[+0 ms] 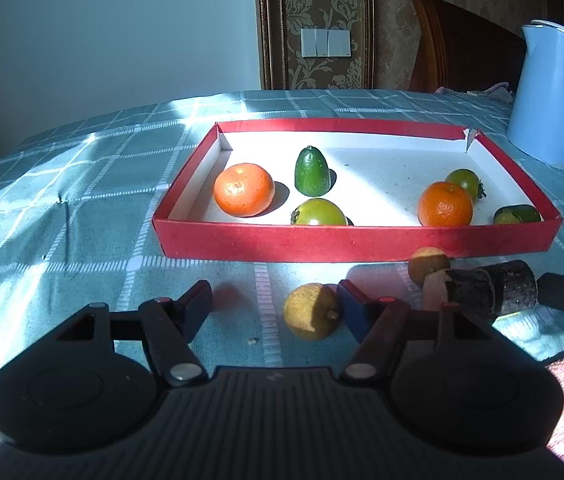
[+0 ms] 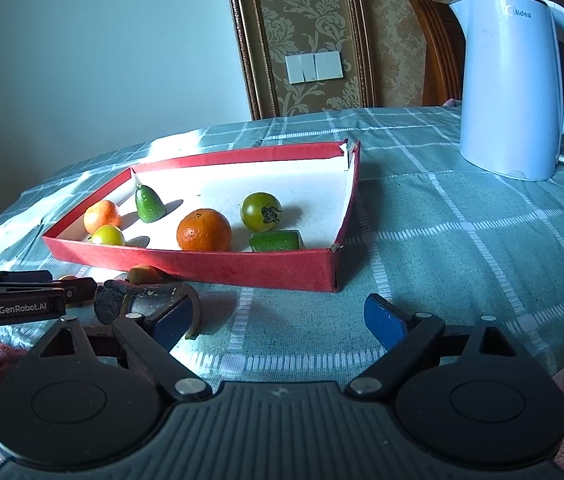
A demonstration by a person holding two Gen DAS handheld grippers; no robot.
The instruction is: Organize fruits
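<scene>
six fruits sit in the red tray (image 1: pixel 355 242), two small yellow-brown fruits (image 1: pixel 311 311) plus a dark chunk (image 1: pixel 489 290) left on the cloth in front, so well past half; left gripper (image 1: pixel 276 308) and right gripper (image 2: pixel 280 320) both spread, holding nothing.

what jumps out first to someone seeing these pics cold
The sunlit red tray mid-table grabs the eye, with two oranges, the left orange and the right orange, glowing among green fruit. Next, the pale blue kettle stands behind it to the right, and both grippers hover open in front, the left gripper by a yellowish fruit.
</scene>
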